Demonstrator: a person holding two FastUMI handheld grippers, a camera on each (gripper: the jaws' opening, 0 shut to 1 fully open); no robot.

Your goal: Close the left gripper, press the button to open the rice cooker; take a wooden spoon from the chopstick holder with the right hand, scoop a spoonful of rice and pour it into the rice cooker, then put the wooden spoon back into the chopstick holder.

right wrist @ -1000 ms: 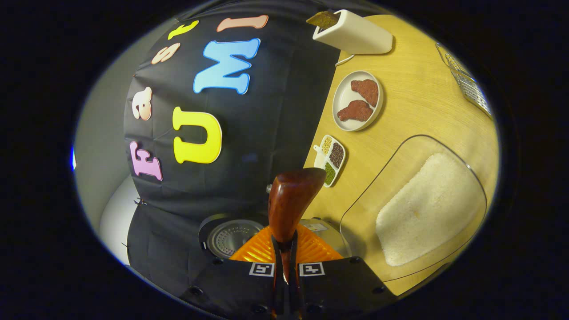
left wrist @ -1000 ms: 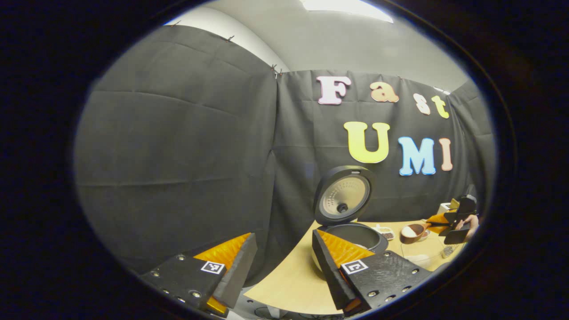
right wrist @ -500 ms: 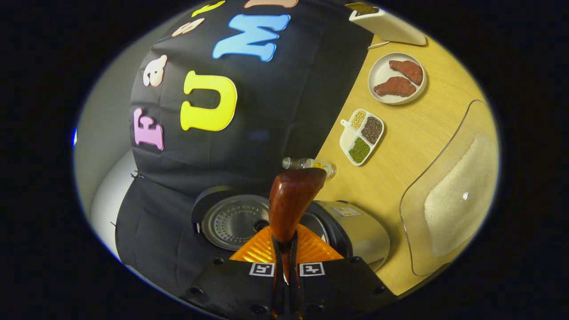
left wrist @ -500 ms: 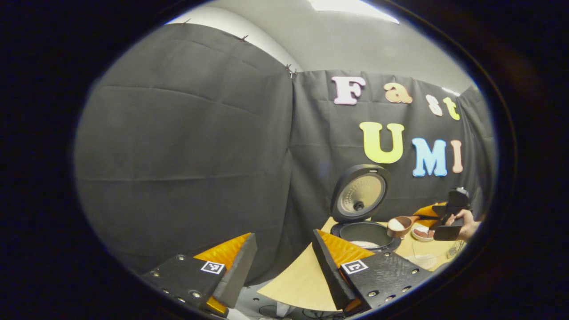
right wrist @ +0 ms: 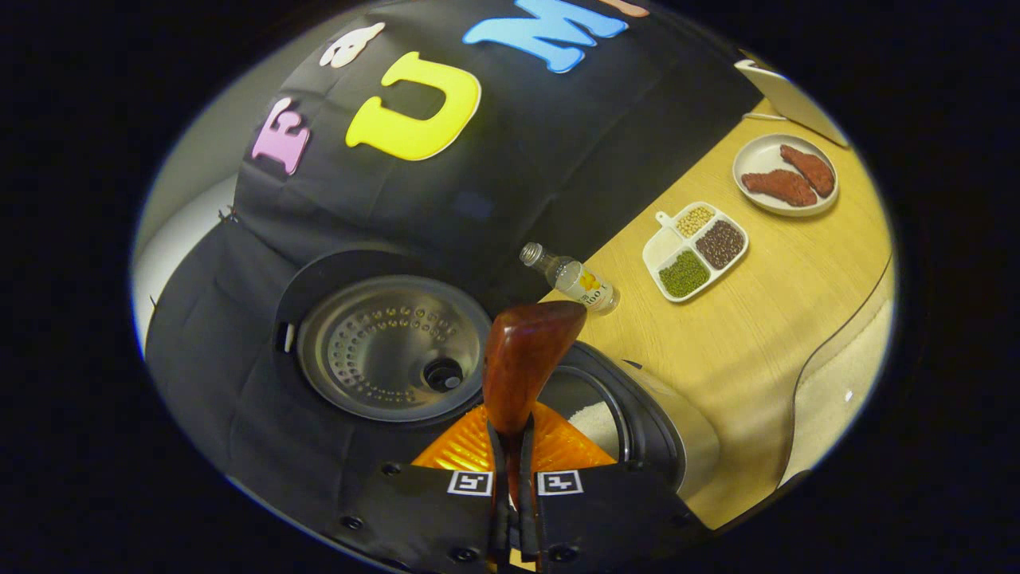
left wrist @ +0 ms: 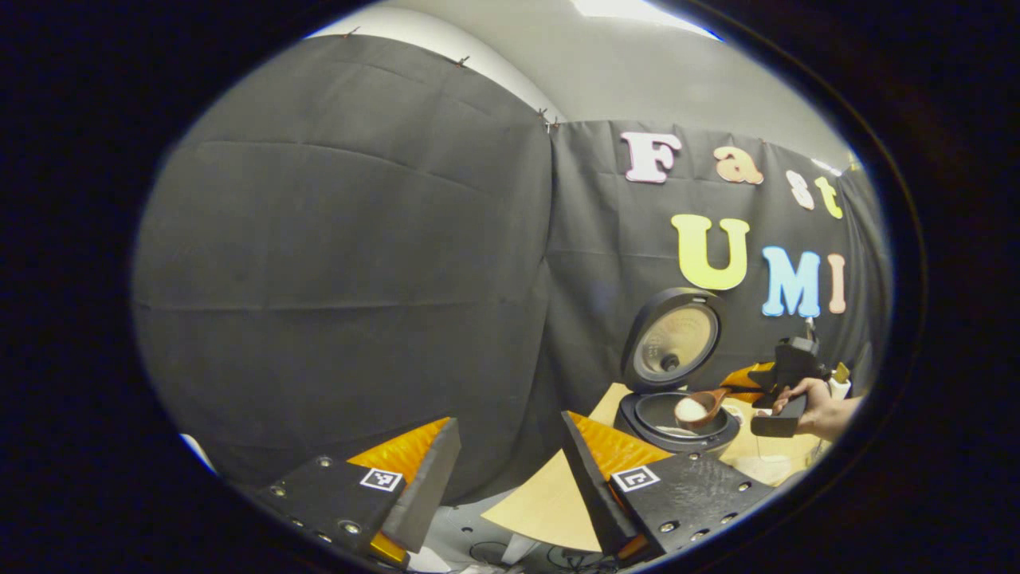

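Note:
The rice cooker [left wrist: 679, 414] stands on the table with its lid [left wrist: 672, 341] raised. In the left gripper view a hand holds my right gripper [left wrist: 741, 391], and the wooden spoon [left wrist: 695, 408] carries a heap of white rice above the open pot. In the right gripper view my right gripper [right wrist: 512, 434] is shut on the spoon's handle, and the spoon bowl [right wrist: 527, 355] shows its brown back over the pot [right wrist: 629, 430], where some rice lies. My left gripper [left wrist: 510, 474] is open and holds nothing, well short of the cooker. The white chopstick holder [right wrist: 790, 94] stands far off.
A small bottle [right wrist: 570, 278] lies behind the cooker. Further along the wooden table [right wrist: 765, 295] sit a divided dish of beans [right wrist: 696, 249] and a plate of meat pieces [right wrist: 785, 174]. A clear tub of rice [right wrist: 841, 379] is at the right.
My right gripper has carried the loaded spoon leftward from the rice tub to above the open pot. The left gripper view has shifted, so the cooker now sits further right in it.

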